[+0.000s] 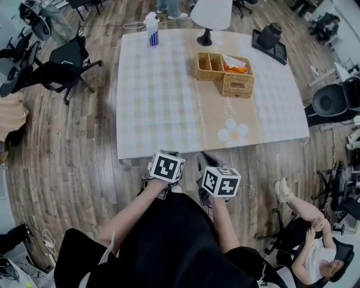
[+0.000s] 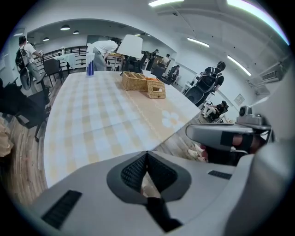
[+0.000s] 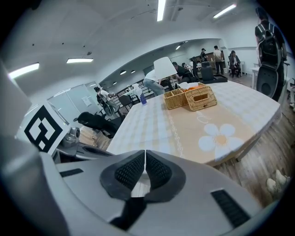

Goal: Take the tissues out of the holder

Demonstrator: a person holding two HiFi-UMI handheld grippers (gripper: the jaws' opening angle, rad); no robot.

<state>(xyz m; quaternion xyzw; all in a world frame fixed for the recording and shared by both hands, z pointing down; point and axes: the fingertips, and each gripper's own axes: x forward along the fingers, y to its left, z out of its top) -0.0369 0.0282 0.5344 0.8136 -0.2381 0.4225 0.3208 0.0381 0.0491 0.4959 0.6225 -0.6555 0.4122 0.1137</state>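
A large open office with strip ceiling lights and a wood-plank floor (image 1: 67,152) surrounds one broad table (image 1: 157,107), which is covered in a pale checked cloth; a beige runner with a white daisy (image 1: 233,133) crosses it from the near edge to the far one. Black office chairs (image 1: 62,70) stand off the table's left side, and a person (image 1: 309,247) sits on the floor side at the lower right of the head view. On the far edge stand a lamp (image 1: 211,14) with a white shade, a black object (image 1: 270,36) at the right corner and a blue-and-white bottle (image 1: 152,29) to the left. The left gripper (image 2: 146,159) and right gripper (image 3: 145,159) hang side by side just off the near edge, well apart from everything on the cloth; each has its ribbed pads pressed together with nothing between them. The wicker holder (image 1: 225,74) sits on the runner in the far half, between the lamp's base and the daisy. Its long axis lies across the table, roughly parallel to the far edge, and the slotted face of its boxed end looks toward the near edge. A white tissue (image 1: 232,61) lies in the holder's right rear part, beside something orange
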